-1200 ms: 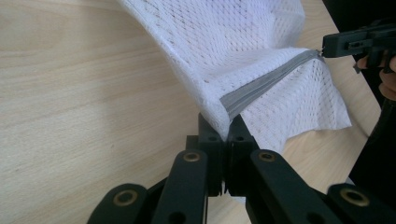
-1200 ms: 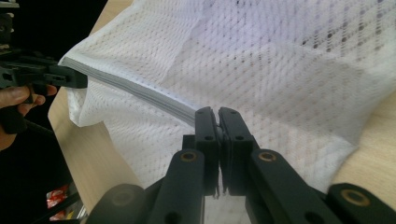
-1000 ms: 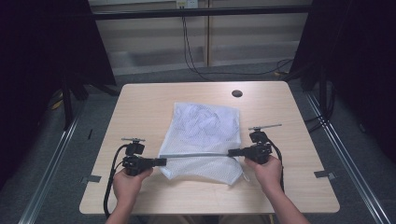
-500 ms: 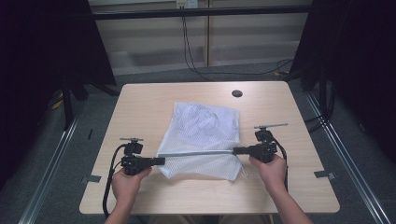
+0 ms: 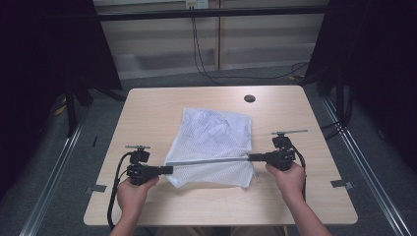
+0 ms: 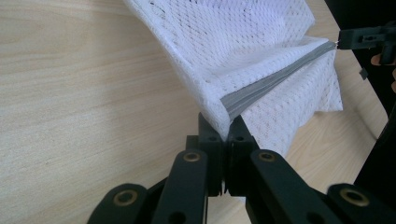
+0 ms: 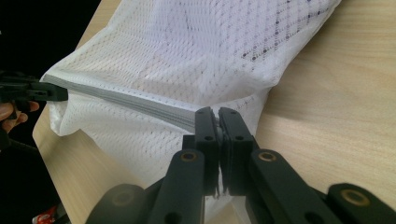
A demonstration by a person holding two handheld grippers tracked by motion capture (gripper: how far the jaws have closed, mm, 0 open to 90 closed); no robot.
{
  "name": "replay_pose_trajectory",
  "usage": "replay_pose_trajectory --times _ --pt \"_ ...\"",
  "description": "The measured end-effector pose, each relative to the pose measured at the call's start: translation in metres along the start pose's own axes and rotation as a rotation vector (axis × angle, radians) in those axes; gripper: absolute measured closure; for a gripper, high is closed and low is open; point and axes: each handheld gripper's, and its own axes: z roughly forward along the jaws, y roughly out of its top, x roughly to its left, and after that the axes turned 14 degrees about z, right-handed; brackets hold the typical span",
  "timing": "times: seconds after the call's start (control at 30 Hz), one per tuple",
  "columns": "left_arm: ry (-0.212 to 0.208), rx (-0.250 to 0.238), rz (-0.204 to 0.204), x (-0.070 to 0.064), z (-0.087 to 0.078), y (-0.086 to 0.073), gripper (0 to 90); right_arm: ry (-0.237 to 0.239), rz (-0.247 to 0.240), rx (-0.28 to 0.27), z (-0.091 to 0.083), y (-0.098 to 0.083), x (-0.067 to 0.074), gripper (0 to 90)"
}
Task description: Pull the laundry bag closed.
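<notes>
A white mesh laundry bag (image 5: 212, 142) with a grey zip band (image 5: 206, 161) lies on the wooden table (image 5: 147, 113). My left gripper (image 5: 169, 170) is shut on the band's left end, which is lifted off the table. My right gripper (image 5: 252, 157) is shut on the right end, so the band is stretched taut between the two. In the left gripper view the closed jaws pinch mesh and grey band (image 6: 261, 86), and the mesh bag (image 6: 243, 42) spreads beyond. In the right gripper view the jaws clamp the grey band (image 7: 135, 103) with the mesh bag (image 7: 201, 51) behind it.
A dark round hole (image 5: 249, 98) sits near the table's far edge. Cables hang behind the table by the wall. Metal floor rails run along both sides. Bare wood surrounds the bag on all sides.
The right gripper has shifted slightly right and away, pulling the grey band tighter. The left gripper has stayed where it was.
</notes>
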Motion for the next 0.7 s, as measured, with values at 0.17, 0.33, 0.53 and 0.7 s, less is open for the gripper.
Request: replay_pose_trajectory --times 0.17,0.33,0.53,0.7 --pt "-0.002 0.004 0.007 0.000 0.000 0.000 88.4 -0.017 -0.017 -0.008 -0.001 0.000 0.004 87.1" --pt "-0.016 -0.017 0.013 0.000 -0.003 0.000 87.9 -0.020 -0.036 -0.004 -0.002 0.000 0.006 86.9" --pt "-0.027 -0.021 0.089 -0.011 -0.004 0.005 65.8 -0.013 -0.046 -0.035 -0.004 0.000 0.006 75.9" --pt "0.012 -0.063 0.157 -0.011 -0.008 0.005 35.0 -0.032 -0.049 -0.061 -0.005 0.002 0.008 53.1"
